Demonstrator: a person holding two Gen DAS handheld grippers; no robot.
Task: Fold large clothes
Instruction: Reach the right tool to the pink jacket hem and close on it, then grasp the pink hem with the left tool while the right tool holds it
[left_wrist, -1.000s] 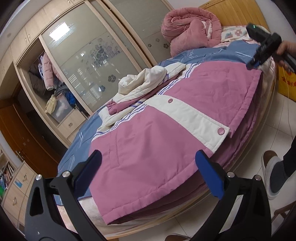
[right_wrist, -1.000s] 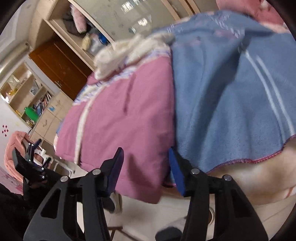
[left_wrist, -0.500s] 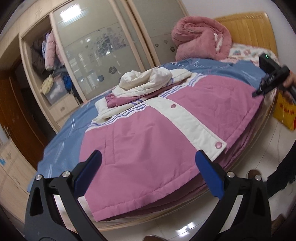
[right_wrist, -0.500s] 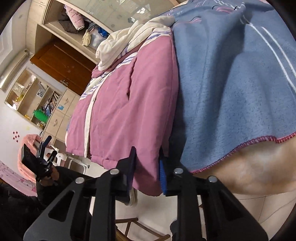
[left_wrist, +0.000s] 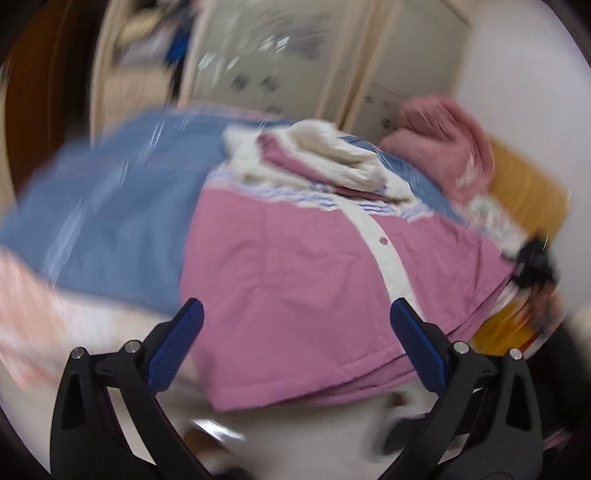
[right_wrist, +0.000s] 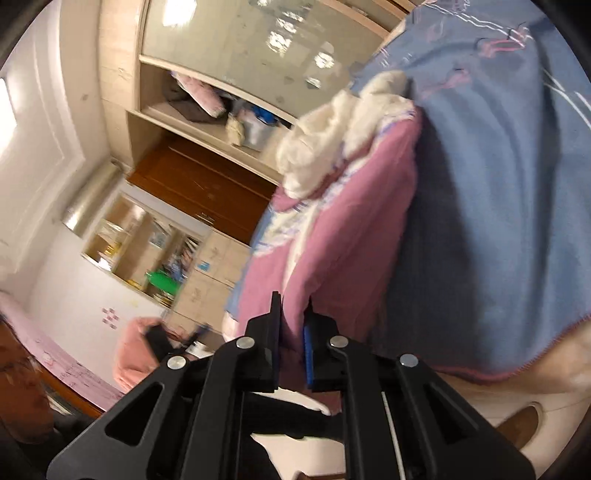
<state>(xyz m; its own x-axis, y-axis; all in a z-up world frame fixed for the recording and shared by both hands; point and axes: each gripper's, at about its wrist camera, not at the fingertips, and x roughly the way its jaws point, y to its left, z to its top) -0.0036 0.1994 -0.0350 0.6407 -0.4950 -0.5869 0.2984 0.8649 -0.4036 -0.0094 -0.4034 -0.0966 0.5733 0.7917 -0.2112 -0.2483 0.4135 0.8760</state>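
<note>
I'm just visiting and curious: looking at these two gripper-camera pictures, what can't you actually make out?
- Left wrist view: motion blur smears the wardrobe and the blue bedspread; its pattern is unreadable.
- Left wrist view: the right hand-held gripper is a dark smudge at the far hem of the pink jacket.
- Right wrist view: the closing jaws of this gripper hide the jacket hem between them.
- Right wrist view: shelf items are too small to identify.

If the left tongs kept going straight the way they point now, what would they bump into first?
Most likely the pink jacket lying on the bed. The open left tongs point at its lower half, near the hem, with nothing visible between. The picture is blurred, so how far away it is stays unclear.
</note>
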